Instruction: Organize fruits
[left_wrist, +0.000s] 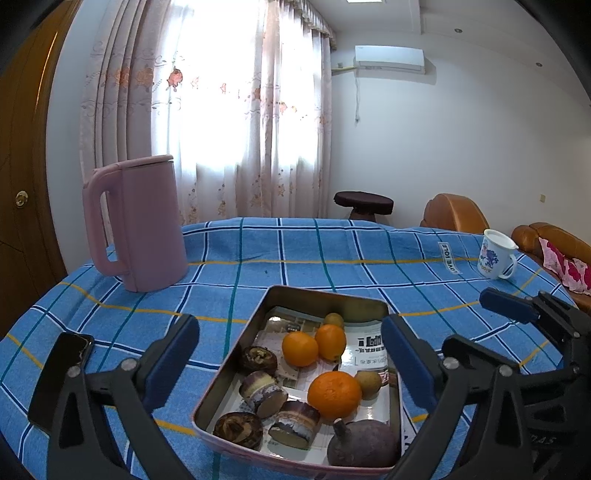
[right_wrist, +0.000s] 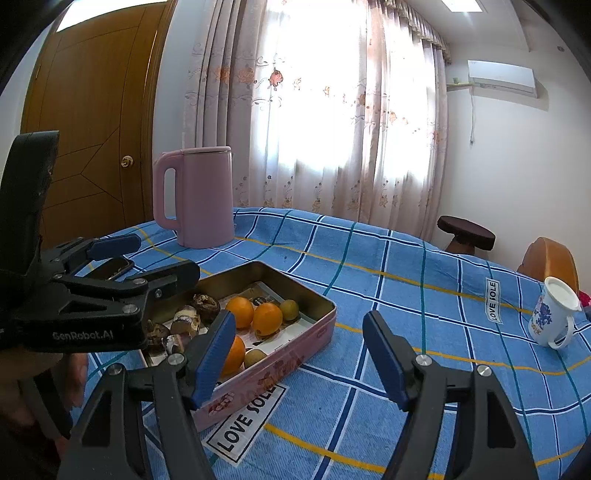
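Observation:
A pink metal tin (left_wrist: 236, 354) (right_wrist: 295, 350) lined with newspaper sits on the blue checked tablecloth. It holds three oranges (left_wrist: 334, 394) (right_wrist: 266, 319), small yellow-green fruits (left_wrist: 368, 384) (right_wrist: 289, 309), brown water chestnuts (left_wrist: 263, 393) (right_wrist: 205, 303) and a dark purple fruit (left_wrist: 364, 447). My left gripper (left_wrist: 290, 363) is open and empty, its fingers either side of the tin from above. My right gripper (right_wrist: 299, 354) is open and empty, just right of the tin; it also shows in the left wrist view (left_wrist: 508, 306).
A pink kettle (left_wrist: 138, 225) (right_wrist: 199, 195) stands at the back left. A black phone (left_wrist: 59, 380) (right_wrist: 110, 267) lies left of the tin. A white mug (left_wrist: 495, 258) (right_wrist: 552, 317) stands at the right. A stool (left_wrist: 364, 201) and orange chairs (left_wrist: 454, 210) are beyond the table.

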